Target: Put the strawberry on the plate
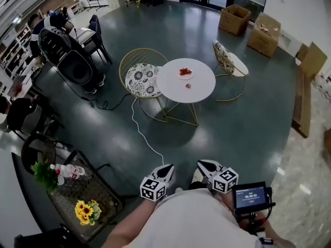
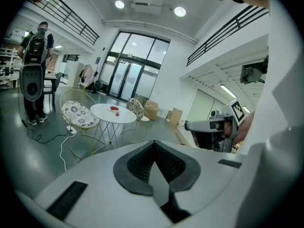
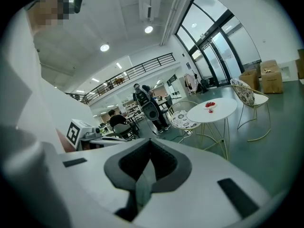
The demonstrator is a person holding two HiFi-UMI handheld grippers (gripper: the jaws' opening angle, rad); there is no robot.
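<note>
Both grippers are held low before the person, well apart from the round white table [image 1: 200, 89]. The left gripper [image 1: 166, 169] has its jaws together with nothing between them, and the right gripper [image 1: 205, 166] is the same. 1 strawberry [image 1: 187, 86] lies on the tabletop, near the plate [image 1: 185, 73], which carries more red fruit. 2 patterned chairs [image 1: 142, 79] flank the table. A white cable [image 1: 146, 138] runs over the dark floor in between. Cardboard boxes [image 1: 235, 18] stand beyond.
</note>
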